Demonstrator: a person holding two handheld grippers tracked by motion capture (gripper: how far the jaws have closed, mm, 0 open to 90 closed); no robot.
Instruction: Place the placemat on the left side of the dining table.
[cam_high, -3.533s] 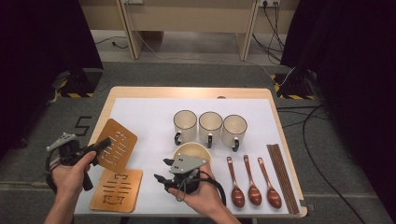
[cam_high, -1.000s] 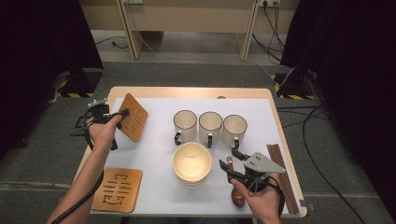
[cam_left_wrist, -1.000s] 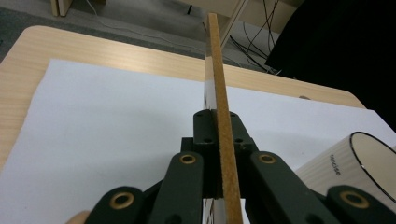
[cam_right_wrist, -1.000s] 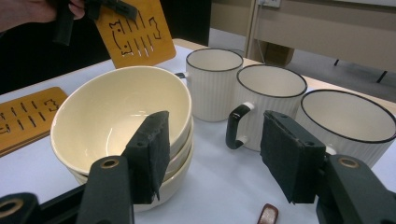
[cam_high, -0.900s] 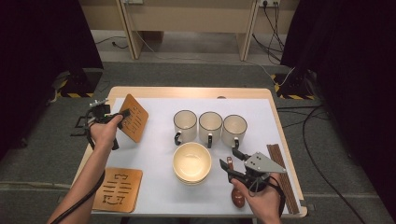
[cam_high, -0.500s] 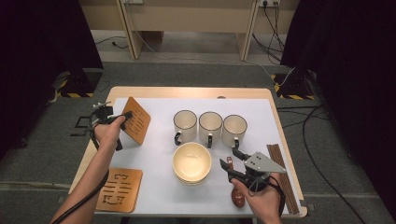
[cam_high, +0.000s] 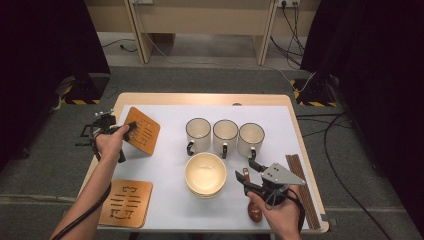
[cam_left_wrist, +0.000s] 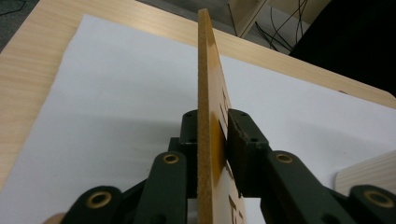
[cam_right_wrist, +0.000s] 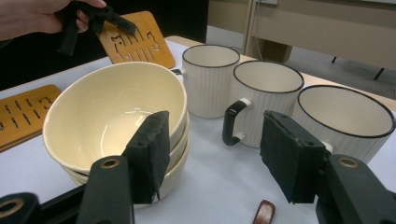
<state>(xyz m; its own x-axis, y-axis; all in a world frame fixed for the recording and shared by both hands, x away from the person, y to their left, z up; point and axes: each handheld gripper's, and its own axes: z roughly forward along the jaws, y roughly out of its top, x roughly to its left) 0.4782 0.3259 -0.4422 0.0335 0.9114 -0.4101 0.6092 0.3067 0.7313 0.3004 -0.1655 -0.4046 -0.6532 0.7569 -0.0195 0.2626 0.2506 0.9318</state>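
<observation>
My left gripper (cam_high: 129, 130) is shut on a wooden trivet (cam_high: 143, 131) with cut-out slots, holding it tilted on edge over the far left of the white mat. In the left gripper view the trivet (cam_left_wrist: 206, 93) stands edge-on between the shut jaws of the left gripper (cam_left_wrist: 211, 136). A second trivet (cam_high: 125, 202) lies flat at the front left. My right gripper (cam_high: 245, 170) hangs open just right of a stack of cream bowls (cam_high: 205, 173). The right gripper (cam_right_wrist: 212, 149) has nothing between its pads, and the bowls (cam_right_wrist: 112, 105) sit just past its left jaw.
Three white mugs (cam_high: 198, 134) (cam_high: 225, 135) (cam_high: 250, 138) stand in a row behind the bowls. A brown spoon (cam_high: 255, 212) lies under my right hand. Dark chopsticks (cam_high: 301, 186) lie along the right edge of the table (cam_high: 210, 99).
Since 3.5 s ago the left gripper carried the trivet from the front left to the far left, and the right gripper moved right, off the bowls. Over the last second the trivet sank slightly.
</observation>
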